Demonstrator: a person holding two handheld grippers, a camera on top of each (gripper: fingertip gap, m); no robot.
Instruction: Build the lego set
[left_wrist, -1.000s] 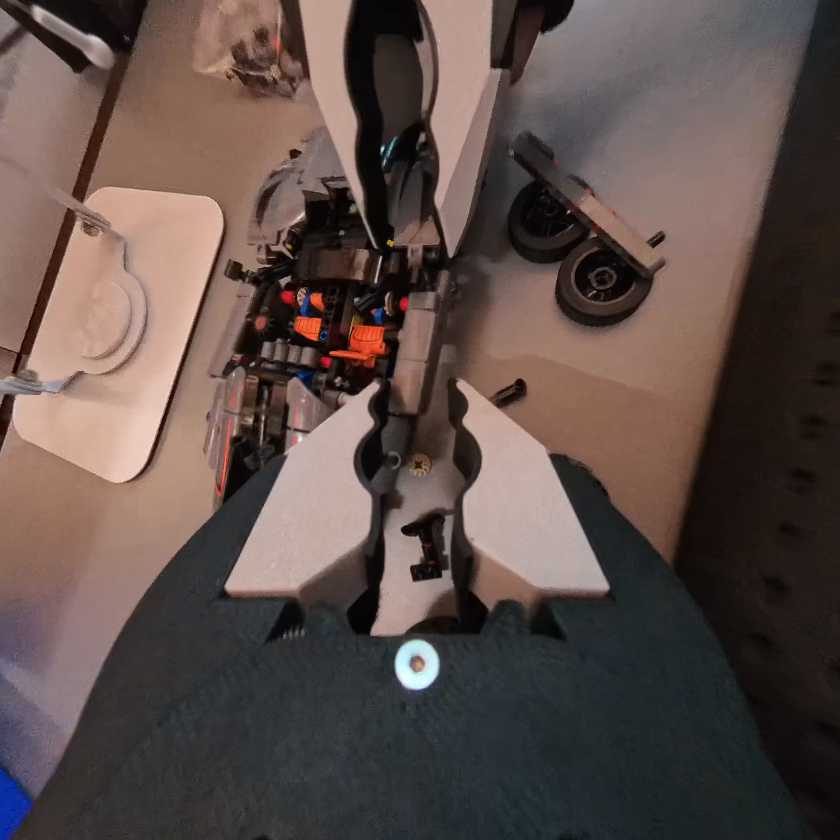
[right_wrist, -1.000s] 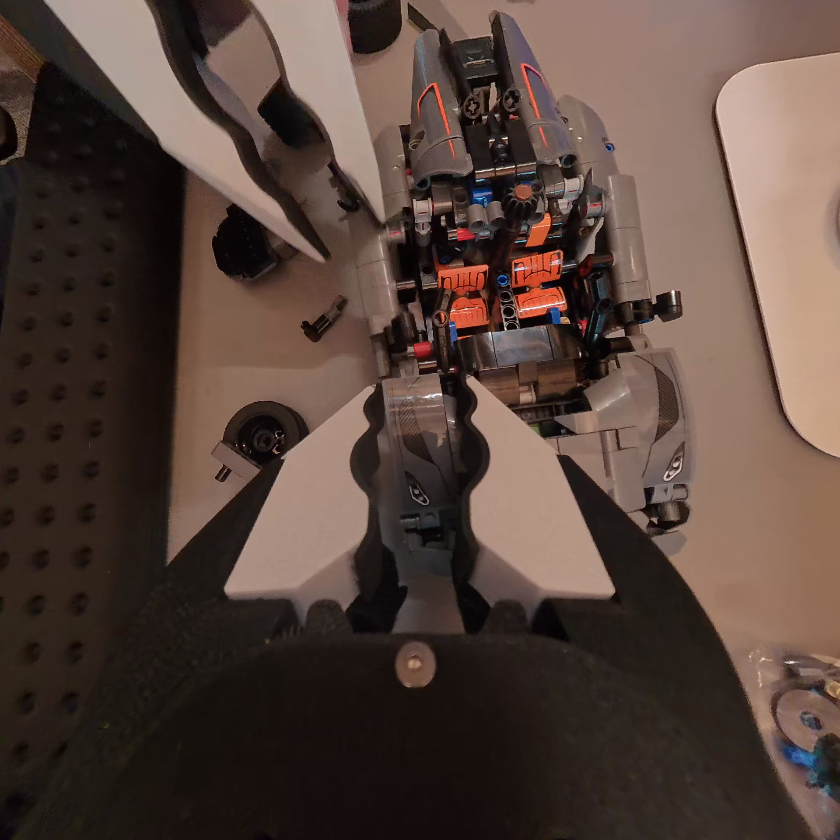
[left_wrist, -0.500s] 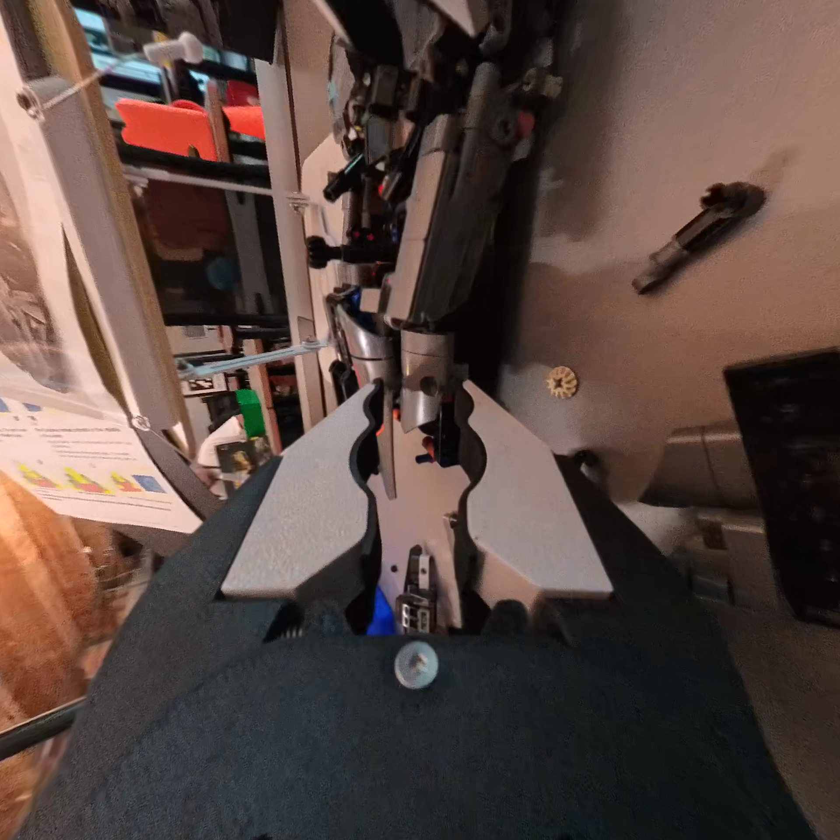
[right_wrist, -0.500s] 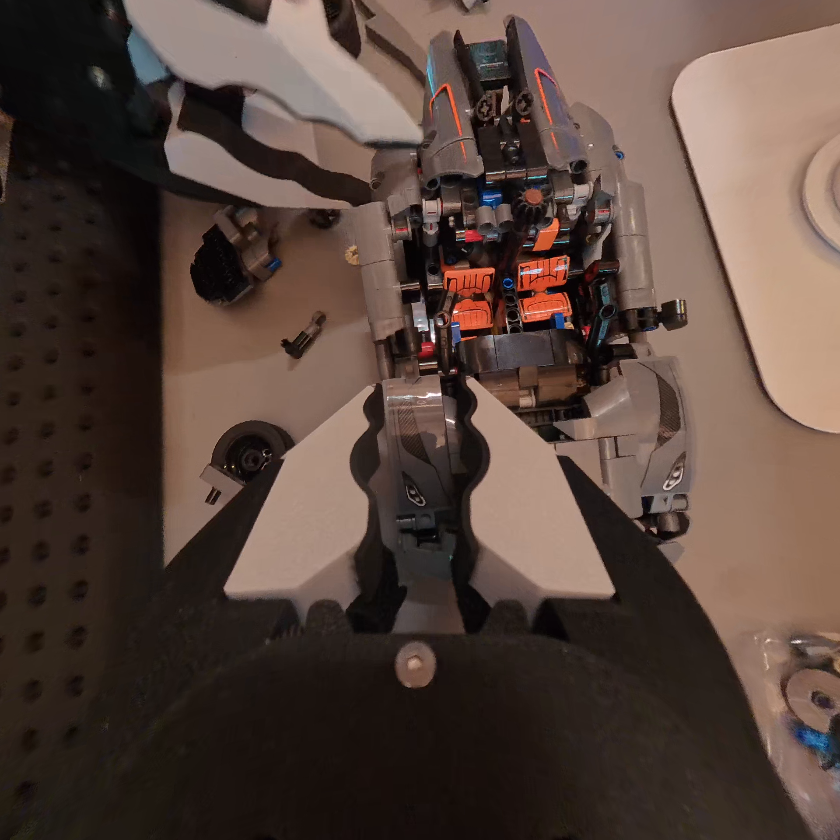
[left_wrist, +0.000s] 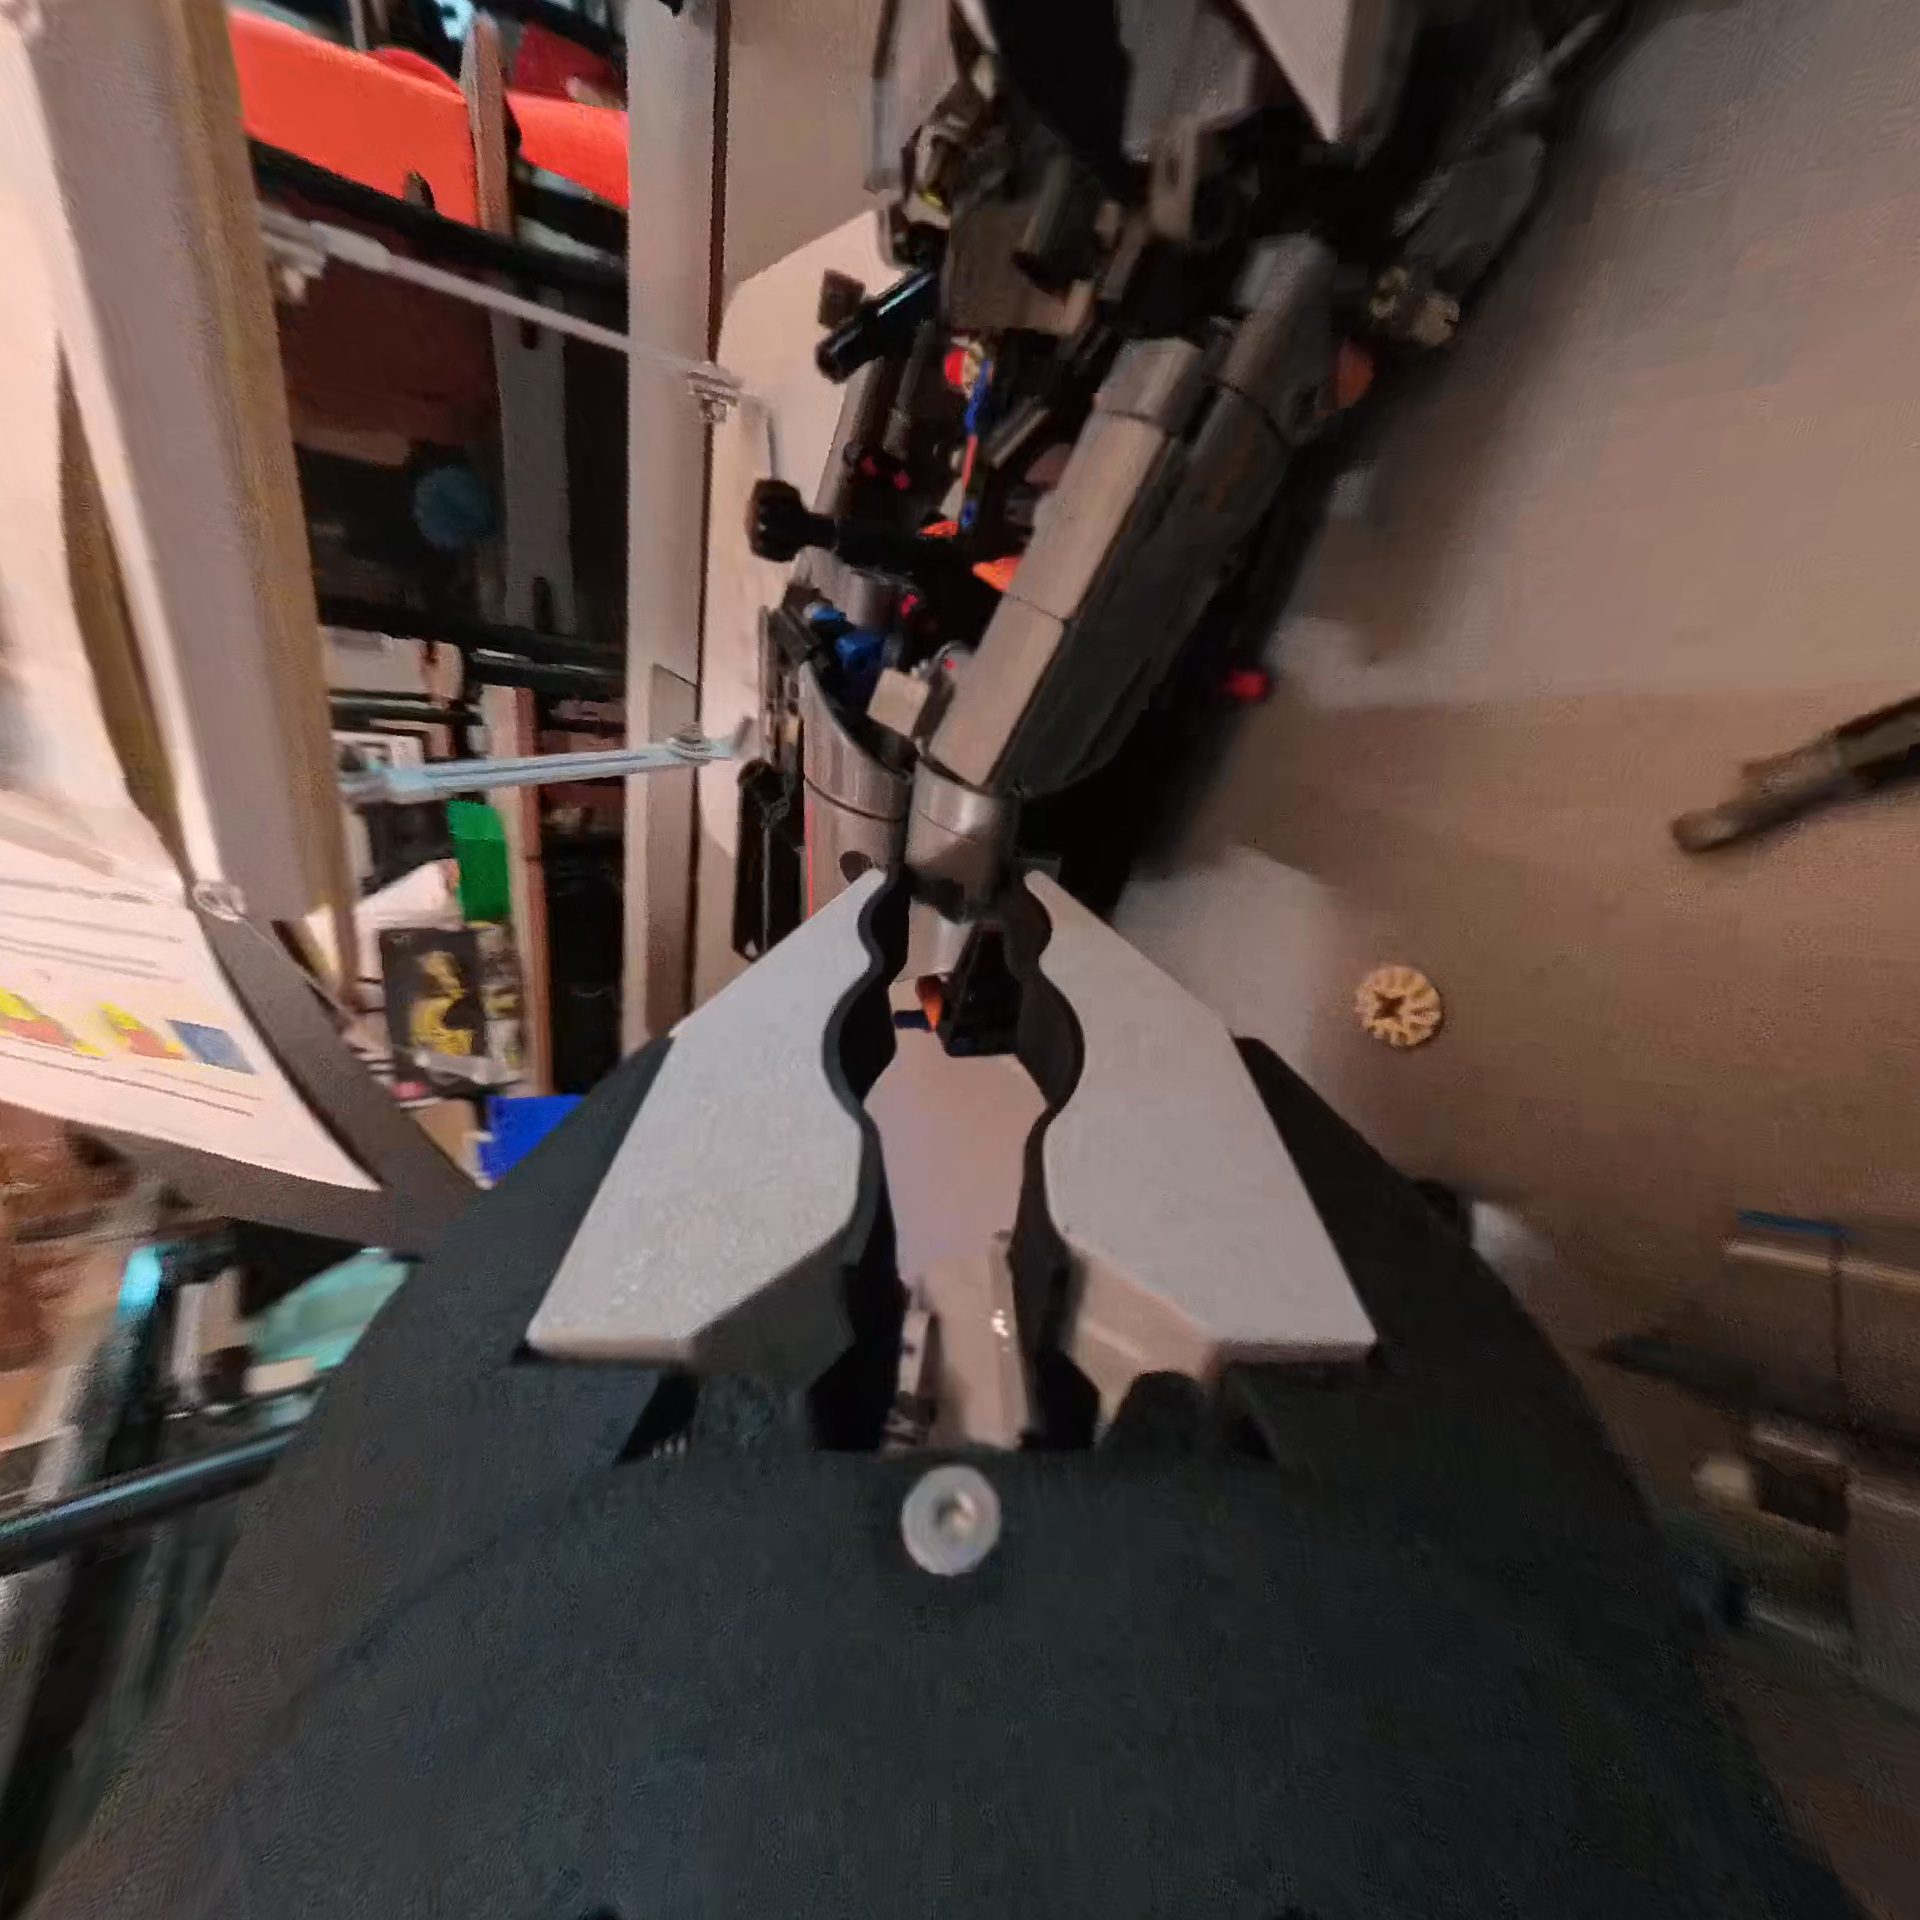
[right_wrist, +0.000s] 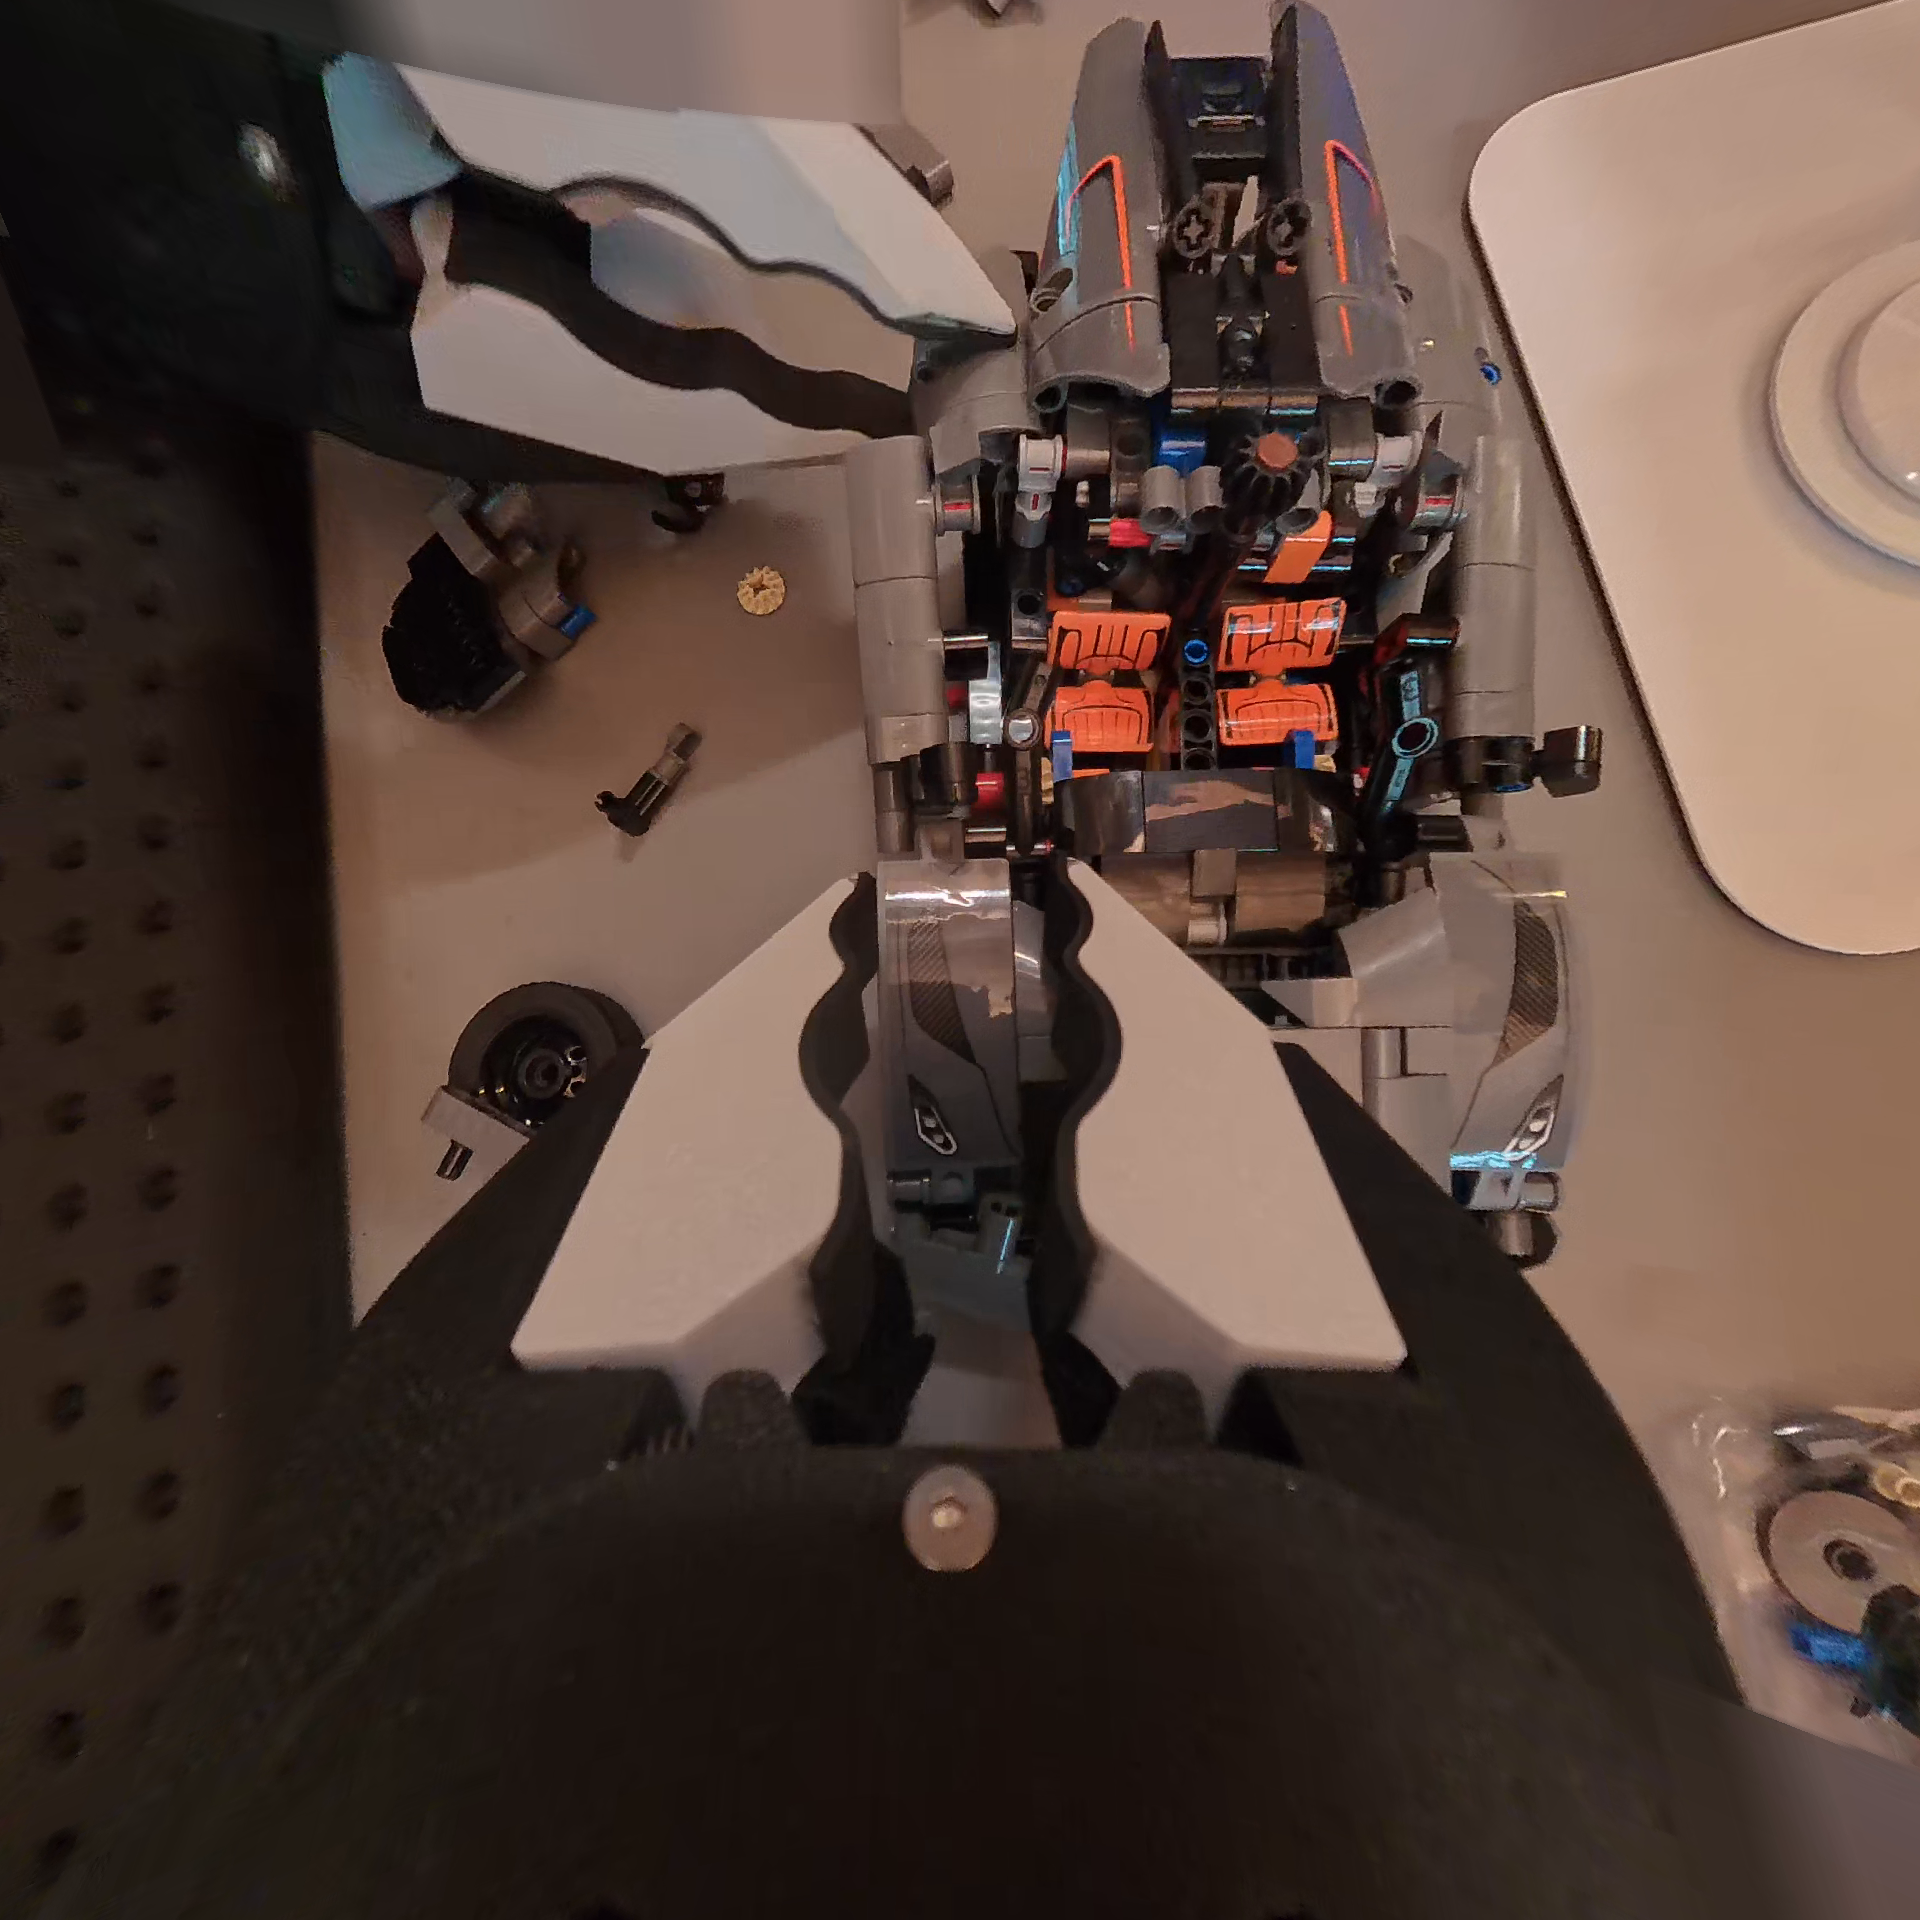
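The grey lego car (right_wrist: 1195, 675) with orange seats lies lengthwise on the table in the right wrist view. My right gripper (right_wrist: 961, 904) is shut on the car's front left fender panel (right_wrist: 951, 997). My left gripper (right_wrist: 935, 353) comes in from the upper left, rolled on its side, one finger above the other. Its tips are closed on the car's rear left corner. In the left wrist view the left gripper (left_wrist: 956, 883) has that grey corner piece (left_wrist: 961, 831) between its tips, and the car (left_wrist: 1122, 540) runs away up and to the right.
Left of the car lie a tan gear (right_wrist: 761, 592), a black pin (right_wrist: 649, 779), a wheel assembly (right_wrist: 468, 634) and a wheel (right_wrist: 540, 1060). A black pegboard (right_wrist: 125, 935) borders the left. A white board (right_wrist: 1662, 520) lies right, a parts bag (right_wrist: 1839, 1558) lower right.
My left gripper has rolled onto its side and shifted from the car's left flank to its rear left corner. My right gripper has kept its hold on the front fender.
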